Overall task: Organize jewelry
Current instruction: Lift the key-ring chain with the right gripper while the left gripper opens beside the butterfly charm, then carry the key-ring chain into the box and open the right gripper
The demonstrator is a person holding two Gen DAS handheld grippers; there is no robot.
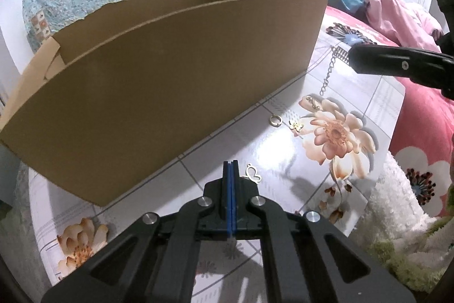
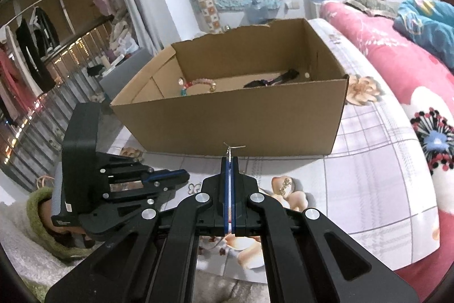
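Pressed flat together, the left gripper holds nothing – a butterfly charm lies just beside it. The right gripper pinches a thin chain (dangling). Beads already sit in the cardboard box; a ring and flower charm remain outside.

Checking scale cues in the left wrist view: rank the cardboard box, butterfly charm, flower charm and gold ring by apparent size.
1. cardboard box, by far the largest.
2. butterfly charm, though it lies nearest the camera, so this is unsure.
3. flower charm and gold ring look about alike; not ranked.
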